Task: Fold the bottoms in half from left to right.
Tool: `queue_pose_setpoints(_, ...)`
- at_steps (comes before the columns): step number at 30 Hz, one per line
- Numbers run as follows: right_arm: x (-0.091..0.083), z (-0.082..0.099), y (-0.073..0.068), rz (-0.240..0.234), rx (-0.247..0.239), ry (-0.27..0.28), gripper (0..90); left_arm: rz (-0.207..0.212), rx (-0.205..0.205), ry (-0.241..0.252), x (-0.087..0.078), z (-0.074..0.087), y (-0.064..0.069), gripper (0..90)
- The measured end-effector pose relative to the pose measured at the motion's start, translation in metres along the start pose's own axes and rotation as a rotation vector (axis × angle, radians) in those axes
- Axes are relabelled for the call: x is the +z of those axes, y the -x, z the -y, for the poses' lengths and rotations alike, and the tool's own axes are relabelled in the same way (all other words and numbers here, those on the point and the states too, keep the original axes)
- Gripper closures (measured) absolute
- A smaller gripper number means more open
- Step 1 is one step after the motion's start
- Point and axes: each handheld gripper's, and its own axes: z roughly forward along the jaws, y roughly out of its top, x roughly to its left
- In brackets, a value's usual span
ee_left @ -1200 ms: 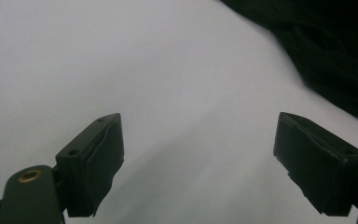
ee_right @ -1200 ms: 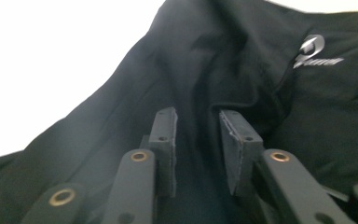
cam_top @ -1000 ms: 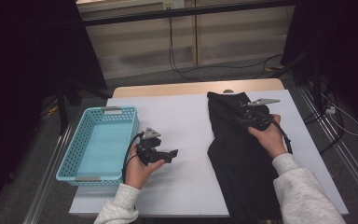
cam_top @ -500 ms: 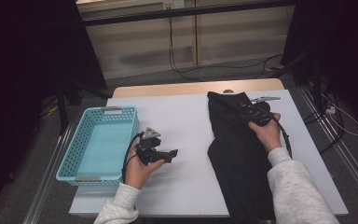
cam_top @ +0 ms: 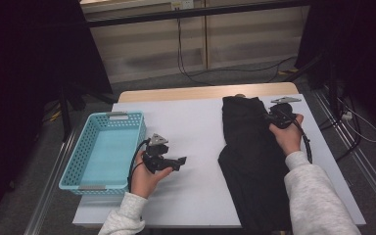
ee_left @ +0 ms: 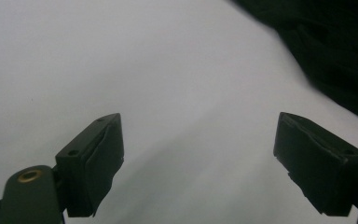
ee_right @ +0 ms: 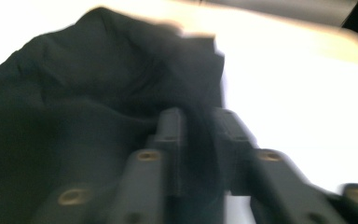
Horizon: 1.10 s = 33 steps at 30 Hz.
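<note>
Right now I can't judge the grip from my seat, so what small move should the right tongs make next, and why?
Probably a short lift. The right tongs have just been closing on a fold of the black garment at its right edge; a lift would test the hold.

We've got a light blue perforated basket (cam_top: 81, 159) sitting on the left part of the white table cover (cam_top: 196, 127), with grey handle tabs at its near and far ends and nothing inside it. Past the cover's far edge we can see a strip of bare wooden tabletop (cam_top: 176, 93). Behind that there's a pale panelled wall (cam_top: 142, 44) with black cables (cam_top: 186, 58) hanging down and trailing across the grey floor (cam_top: 254, 71).
</note>
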Motion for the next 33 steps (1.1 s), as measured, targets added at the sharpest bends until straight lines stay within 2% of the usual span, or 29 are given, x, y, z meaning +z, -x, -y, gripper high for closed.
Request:
queue_pose_setpoints(1,-0.001,0.003,-0.001,0.025,-0.020,0.003,71.9,-0.003,0.001,0.001,0.000,0.000,0.000,15.9)
queue_pose_setpoints(2,-0.002,0.004,-0.001,0.027,-0.011,0.009,67.8,-0.001,0.000,0.002,0.000,0.000,0.001,15.9)
queue_pose_setpoints(3,-0.004,0.005,-0.001,0.012,0.012,0.014,61.7,-0.001,0.001,0.001,0.000,0.000,0.001,15.9)
queue_pose_setpoints(7,-0.012,0.009,-0.003,-0.024,0.005,-0.008,52.4,0.005,0.004,0.000,0.000,-0.001,0.001,15.8)
queue_pose_setpoints(16,-0.035,0.025,-0.010,-0.063,-0.036,-0.030,38.6,0.014,0.008,-0.005,0.000,-0.002,0.004,15.1)
queue_pose_setpoints(20,-0.047,0.035,-0.013,-0.088,-0.041,-0.024,32.9,0.018,0.010,0.001,0.002,-0.002,0.006,14.9)
queue_pose_setpoints(22,-0.052,0.043,-0.014,-0.101,-0.043,-0.037,28.9,0.021,0.017,-0.006,0.004,-0.004,0.006,14.7)
queue_pose_setpoints(25,-0.061,0.056,-0.015,-0.126,-0.027,-0.038,25.8,0.024,0.013,-0.005,0.006,-0.004,0.008,14.5)
queue_pose_setpoints(33,-0.089,0.078,-0.014,-0.150,-0.023,0.018,19.8,0.037,0.015,-0.001,0.011,-0.009,0.014,13.7)
